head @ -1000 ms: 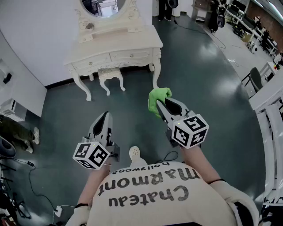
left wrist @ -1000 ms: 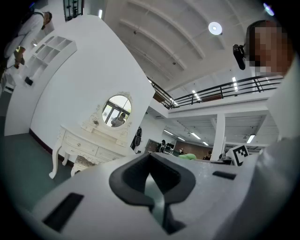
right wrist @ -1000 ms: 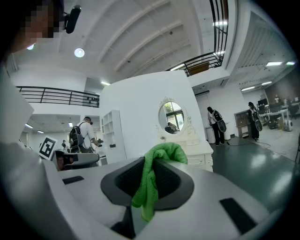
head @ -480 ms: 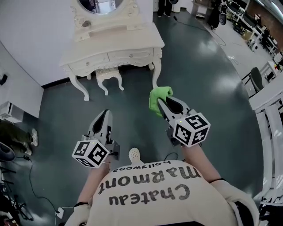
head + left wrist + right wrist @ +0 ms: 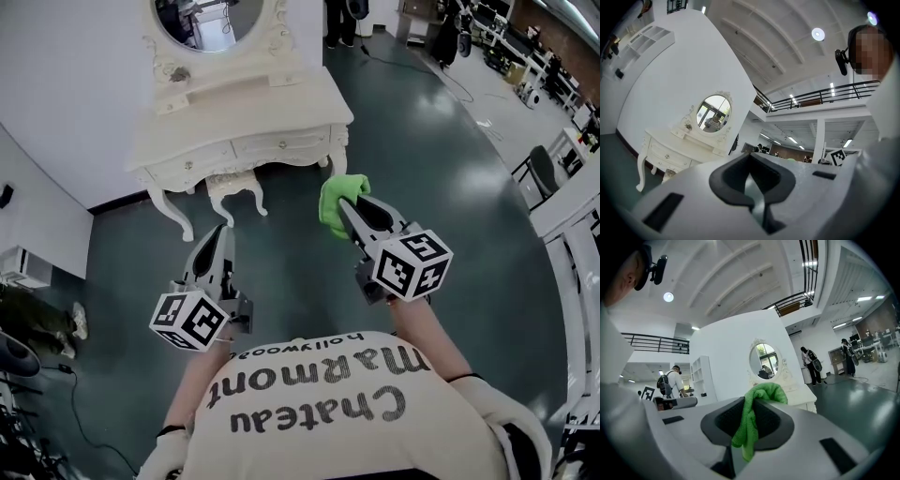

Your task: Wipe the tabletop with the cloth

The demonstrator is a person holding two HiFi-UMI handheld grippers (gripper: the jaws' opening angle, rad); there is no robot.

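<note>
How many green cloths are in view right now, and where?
1. The green cloth is clamped in the right claw, above the floor near the dressing table. None shows elsewhere.

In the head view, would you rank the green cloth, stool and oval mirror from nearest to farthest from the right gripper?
1. Green cloth, clamped in the right gripper.
2. Stool, ahead-left under the dressing table.
3. Oval mirror, at the table's back.

large open workshop hall: mezzanine railing [image 5: 820, 96], far workstations [image 5: 544, 66], dressing table [image 5: 246, 112]
</note>
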